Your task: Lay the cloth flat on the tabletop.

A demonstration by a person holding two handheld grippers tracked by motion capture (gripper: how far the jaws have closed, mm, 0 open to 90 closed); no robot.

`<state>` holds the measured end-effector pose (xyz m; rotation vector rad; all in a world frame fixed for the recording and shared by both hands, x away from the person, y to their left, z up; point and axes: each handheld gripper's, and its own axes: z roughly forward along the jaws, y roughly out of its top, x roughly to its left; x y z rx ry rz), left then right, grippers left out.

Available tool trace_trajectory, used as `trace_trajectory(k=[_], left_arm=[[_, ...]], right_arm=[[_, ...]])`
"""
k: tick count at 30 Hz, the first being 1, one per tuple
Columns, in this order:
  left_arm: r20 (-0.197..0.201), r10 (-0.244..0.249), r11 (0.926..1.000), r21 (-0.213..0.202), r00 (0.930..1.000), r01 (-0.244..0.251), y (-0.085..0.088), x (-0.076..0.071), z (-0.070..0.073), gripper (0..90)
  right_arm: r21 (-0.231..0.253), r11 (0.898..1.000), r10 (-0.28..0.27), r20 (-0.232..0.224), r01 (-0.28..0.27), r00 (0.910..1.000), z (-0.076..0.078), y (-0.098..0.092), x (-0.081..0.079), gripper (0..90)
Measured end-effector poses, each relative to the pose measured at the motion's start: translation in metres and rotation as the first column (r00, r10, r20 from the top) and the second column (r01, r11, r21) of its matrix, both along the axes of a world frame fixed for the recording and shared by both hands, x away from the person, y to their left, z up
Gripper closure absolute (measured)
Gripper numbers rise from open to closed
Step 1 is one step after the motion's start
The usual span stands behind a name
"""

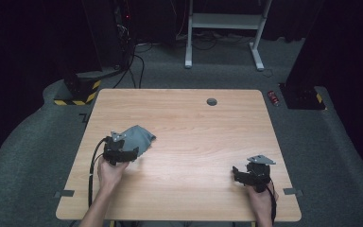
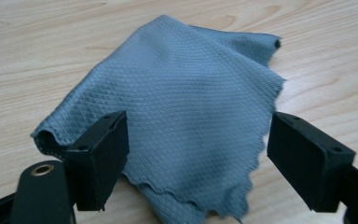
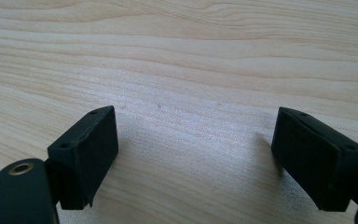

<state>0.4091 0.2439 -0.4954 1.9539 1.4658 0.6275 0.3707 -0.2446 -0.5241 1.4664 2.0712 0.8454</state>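
Cloth (image 2: 186, 112) of grey-blue fabric with a fine diamond weave lies crumpled on the wooden counter (image 1: 194, 132), on its left half as seen from the high view, a little nearer the person than the middle. In the high view the cloth (image 1: 137, 138) is bunched into a loose peaked heap, with one corner reaching out to the right. Its scalloped edge shows in the left gripper view, along with one rolled fold at the left.

Left tongs (image 2: 196, 158) stand wide open over the near edge of the cloth, one jaw on each side of it. The left jaw sits over or against the fabric near the rolled fold; whether it actually touches cannot be told. The right jaw is clear of the fabric, just beside its ragged edge. Nothing is clamped between them. In the high view the left tongs (image 1: 131, 153) sit right at the near side of the heap, held in the person's left hand (image 1: 109, 171).

Right tongs (image 3: 193, 154) are also spread wide, holding nothing, with bare wood grain between the jaws. In the high view the right tongs (image 1: 236, 174) sit near the right front corner of the counter, well apart from the cloth, gripped by the right hand (image 1: 261, 196)
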Motion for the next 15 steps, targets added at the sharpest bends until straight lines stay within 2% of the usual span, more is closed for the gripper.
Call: trace_trajectory(k=[5, 8, 11, 13, 14, 15], left_arm=[[-0.041, 0.038, 0.9991, 0.019, 0.9984, -0.037, 0.005, 0.009, -0.010, 23.6], [-0.048, 0.053, 0.9981, 0.033, 0.9975, -0.051, 0.007, 0.011, -0.013, 26.3], [-0.058, 0.066, 0.9965, 0.055, 0.9961, -0.063, 0.008, 0.014, -0.017, 32.6], [-0.063, 0.066, 0.9966, 0.053, 0.9959, -0.062, 0.010, 0.014, -0.018, 39.5], [-0.060, 0.070, 0.9963, 0.053, 0.9957, -0.067, 0.010, 0.014, -0.017, 39.5], [-0.054, 0.069, 0.9963, 0.055, 0.9961, -0.066, 0.013, 0.014, -0.017, 49.2]], right_arm=[[0.000, 1.000, 0.000, 0.000, 0.000, 1.0000, 0.000, 0.000, 0.000, 14.5], [0.001, 1.000, 0.000, 0.000, 0.000, 1.0000, 0.000, 0.000, 0.000, 14.4], [0.001, 1.000, 0.000, 0.000, 0.000, 1.0000, 0.000, 0.000, 0.000, 14.5], [0.001, 1.000, 0.000, 0.000, 0.000, 1.0000, 0.000, 0.000, 0.000, 14.5], [0.001, 1.000, 0.000, 0.000, 0.000, 1.0000, 0.000, 0.000, 0.000, 14.5], [0.000, 1.000, 0.000, 0.000, 0.000, 1.0000, 0.000, 0.000, 0.000, 14.5]])
